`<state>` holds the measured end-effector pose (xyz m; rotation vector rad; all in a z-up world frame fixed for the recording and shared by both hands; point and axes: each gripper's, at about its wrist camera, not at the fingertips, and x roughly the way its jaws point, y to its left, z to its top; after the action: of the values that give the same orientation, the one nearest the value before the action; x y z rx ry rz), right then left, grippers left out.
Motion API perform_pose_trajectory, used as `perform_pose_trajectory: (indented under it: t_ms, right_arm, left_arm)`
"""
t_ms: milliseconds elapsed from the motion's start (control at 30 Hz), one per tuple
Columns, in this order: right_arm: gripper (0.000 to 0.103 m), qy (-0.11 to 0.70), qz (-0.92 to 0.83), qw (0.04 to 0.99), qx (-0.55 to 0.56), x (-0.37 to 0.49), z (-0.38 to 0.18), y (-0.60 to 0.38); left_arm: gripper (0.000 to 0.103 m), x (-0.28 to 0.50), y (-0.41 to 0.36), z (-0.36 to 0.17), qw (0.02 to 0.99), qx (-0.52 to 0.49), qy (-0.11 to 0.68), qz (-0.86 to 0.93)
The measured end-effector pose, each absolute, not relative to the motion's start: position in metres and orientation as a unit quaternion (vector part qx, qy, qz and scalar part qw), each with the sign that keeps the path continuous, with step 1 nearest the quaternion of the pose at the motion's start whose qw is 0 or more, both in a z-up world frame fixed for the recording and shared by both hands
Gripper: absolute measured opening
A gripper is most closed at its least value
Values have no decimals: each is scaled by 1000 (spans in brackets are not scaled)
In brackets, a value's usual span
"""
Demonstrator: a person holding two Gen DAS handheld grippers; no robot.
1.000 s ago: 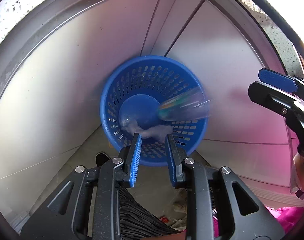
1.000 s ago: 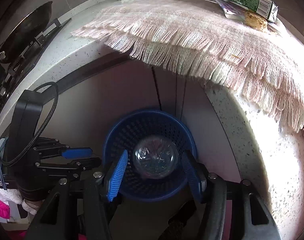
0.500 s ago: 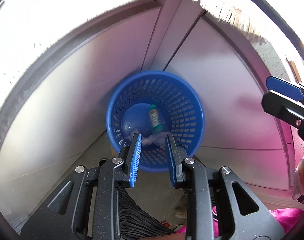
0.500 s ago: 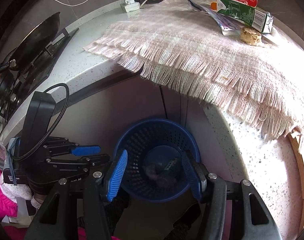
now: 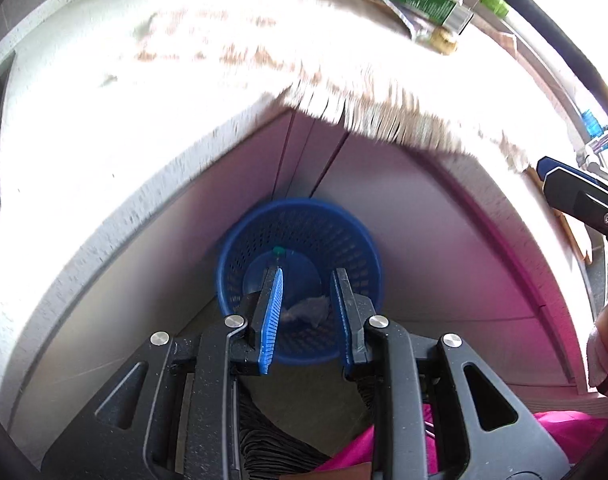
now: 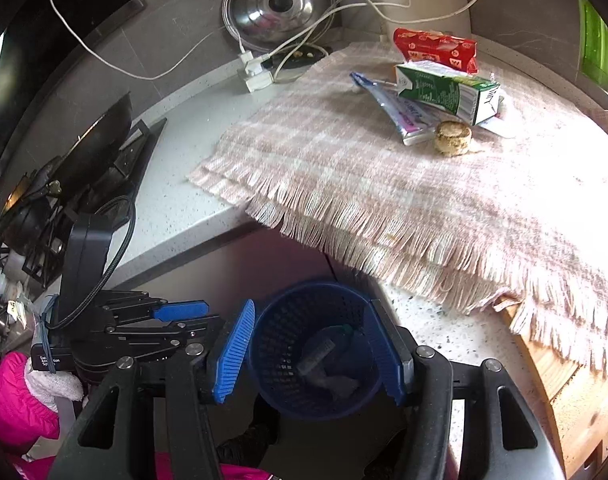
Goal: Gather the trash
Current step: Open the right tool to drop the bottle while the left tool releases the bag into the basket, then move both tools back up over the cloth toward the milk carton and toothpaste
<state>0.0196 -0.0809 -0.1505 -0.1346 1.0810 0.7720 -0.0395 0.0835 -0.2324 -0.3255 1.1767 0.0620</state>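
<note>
A blue mesh basket [image 5: 356,236] [image 6: 280,336] stands on the floor against the cabinet corner. Inside lie a clear plastic bottle [image 6: 324,350] with a green cap and a crumpled tissue [image 5: 306,312]. My left gripper [image 5: 306,276] is open and empty above the basket. My right gripper [image 6: 310,312] is open and empty, also above the basket. On the fringed pink cloth [image 6: 344,168] on the counter lie a green carton [image 6: 444,92], a red packet [image 6: 436,48], a foil wrapper [image 6: 396,112] and a round biscuit [image 6: 452,138].
The speckled counter [image 6: 184,200] overhangs the basket. A stove with a black pan [image 6: 92,152] is at the left. A steel lid [image 6: 278,4] and a white power strip [image 6: 256,72] with cables sit at the back. A wooden board [image 6: 560,384] is at the right.
The bottle dropped from my right gripper into the basket and settled. Both grippers have risen, so the counter top with the cloth and trash has come into view.
</note>
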Motion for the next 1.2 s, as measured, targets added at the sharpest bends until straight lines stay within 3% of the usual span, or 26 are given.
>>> perform_pose_trajectory:
  t_ms: [333, 733, 1200]
  right_arm:
    - [69, 462, 339, 819, -25, 58, -107, -116]
    - [83, 416, 339, 842, -50, 120, -72, -139]
    - [83, 428, 406, 799, -120, 205, -71, -110]
  left_arm:
    - [24, -3, 89, -178, 847, -165, 504, 24]
    - [24, 69, 85, -156, 858, -193, 477, 10]
    - [24, 141, 91, -166, 839, -263, 476, 2]
